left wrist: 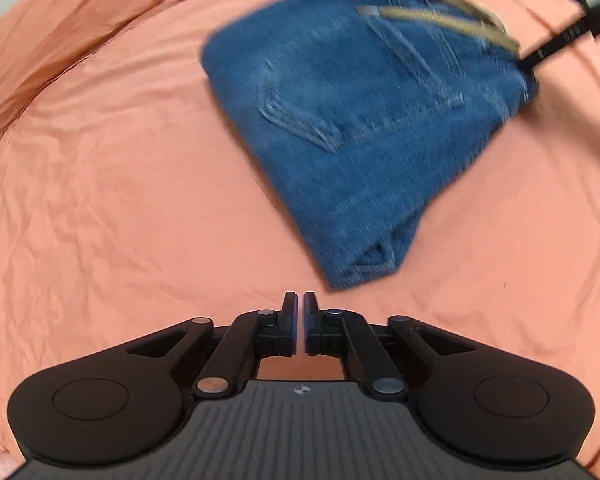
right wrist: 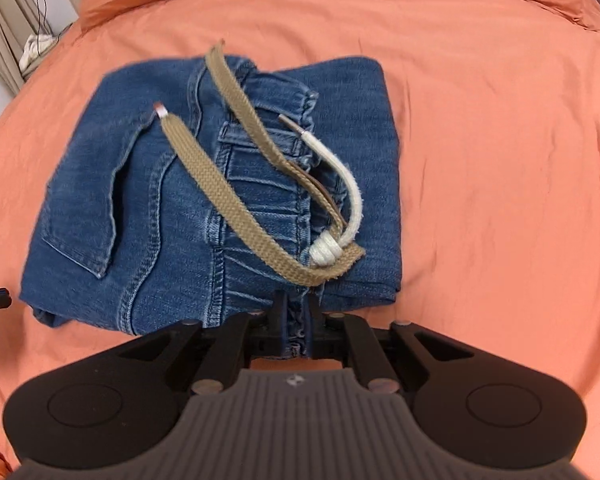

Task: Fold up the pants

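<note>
Two tools over the bed (right wrist: 500, 120), and the blue denim pants (right wrist: 148, 216) lie folded into a compact bundle on the orange sheet. Right tool (right wrist: 298, 312) is clenched on the gathered waistband at the bundle's near edge, tan drawstring (right wrist: 204, 172) looping across the top. Left tool (left wrist: 299, 312) is pinched together on nothing, just short of the pants.

The folded pants (right wrist: 220, 200) lie on the bed (right wrist: 500, 160), their near edge between the right fingers (right wrist: 277, 312), ahead and right of the left fingers (left wrist: 289, 312).
</note>
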Available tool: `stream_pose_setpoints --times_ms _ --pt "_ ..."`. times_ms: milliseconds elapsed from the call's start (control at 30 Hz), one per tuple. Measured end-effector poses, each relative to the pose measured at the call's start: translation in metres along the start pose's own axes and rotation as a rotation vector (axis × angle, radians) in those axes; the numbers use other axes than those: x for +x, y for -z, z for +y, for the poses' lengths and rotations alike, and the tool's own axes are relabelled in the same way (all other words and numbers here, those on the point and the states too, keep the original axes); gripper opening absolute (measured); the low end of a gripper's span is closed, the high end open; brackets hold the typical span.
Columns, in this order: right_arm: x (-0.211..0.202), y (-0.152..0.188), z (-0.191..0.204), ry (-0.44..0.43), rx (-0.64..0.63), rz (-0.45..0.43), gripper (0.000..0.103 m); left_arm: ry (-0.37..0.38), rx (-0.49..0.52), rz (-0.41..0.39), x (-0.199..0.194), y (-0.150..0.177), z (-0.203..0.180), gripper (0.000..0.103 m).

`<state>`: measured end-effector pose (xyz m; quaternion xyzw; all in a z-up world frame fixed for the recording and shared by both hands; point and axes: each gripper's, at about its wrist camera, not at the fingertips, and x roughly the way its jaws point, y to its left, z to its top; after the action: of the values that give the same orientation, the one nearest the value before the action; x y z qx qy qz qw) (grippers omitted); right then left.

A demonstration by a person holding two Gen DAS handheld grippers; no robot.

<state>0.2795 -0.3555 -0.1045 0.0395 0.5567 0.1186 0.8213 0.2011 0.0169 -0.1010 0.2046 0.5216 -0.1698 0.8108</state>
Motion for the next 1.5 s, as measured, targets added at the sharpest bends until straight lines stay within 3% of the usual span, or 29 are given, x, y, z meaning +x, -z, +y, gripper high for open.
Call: stream_pose_setpoints --times_ms 33,133,167,267,400,700,733,800,833,933,1067,1267,1367,1500 --pt "-0.004 -0.002 -0.001 0.002 0.003 -0.007 0.015 0.003 -0.022 -0.012 -0.004 -0.004 0.006 0.010" --pt "-0.019 -0.009 -0.007 -0.027 0.065 -0.048 0.045 0.000 -0.073 -0.049 -0.011 -0.020 0.013 0.010" --pt "-0.024 -0.012 -0.010 -0.050 0.098 -0.071 0.049 0.001 -0.093 -0.062 -0.012 -0.027 0.017 0.015" --pt "-0.030 -0.027 -0.019 -0.114 0.191 -0.119 0.054 0.014 -0.167 -0.094 -0.008 -0.053 0.025 0.024" --pt "-0.022 -0.040 -0.026 -0.170 0.278 -0.140 0.054 0.022 -0.222 -0.108 0.003 -0.077 0.032 0.029" --pt "0.045 -0.056 -0.053 -0.273 0.456 -0.070 0.056 0.025 -0.242 -0.105 0.026 -0.096 0.037 0.031" --pt "0.050 -0.055 -0.053 -0.283 0.466 -0.064 0.052 0.025 -0.247 -0.104 0.028 -0.096 0.038 0.031" --pt "0.057 -0.055 -0.050 -0.291 0.447 -0.067 0.034 0.023 -0.260 -0.102 0.031 -0.097 0.040 0.031" --pt "0.057 -0.055 -0.046 -0.302 0.430 -0.073 0.018 0.021 -0.266 -0.102 0.031 -0.098 0.041 0.031" --pt "0.046 -0.060 -0.026 -0.243 0.311 -0.100 0.011 0.018 -0.279 -0.104 0.031 -0.099 0.043 0.031" --pt "0.015 -0.074 0.008 -0.168 0.134 -0.148 0.008 -0.007 -0.286 -0.129 0.024 -0.097 0.044 0.031" --pt "-0.050 -0.113 0.053 -0.152 -0.031 -0.244 0.007 -0.023 -0.346 -0.156 0.015 -0.099 0.051 0.031" --pt "-0.072 -0.132 0.056 -0.147 -0.033 -0.285 0.007 -0.009 -0.372 -0.181 0.010 -0.101 0.053 0.031" --pt "-0.060 -0.141 0.026 -0.108 0.061 -0.223 0.007 0.014 -0.371 -0.192 0.012 -0.106 0.050 0.031"
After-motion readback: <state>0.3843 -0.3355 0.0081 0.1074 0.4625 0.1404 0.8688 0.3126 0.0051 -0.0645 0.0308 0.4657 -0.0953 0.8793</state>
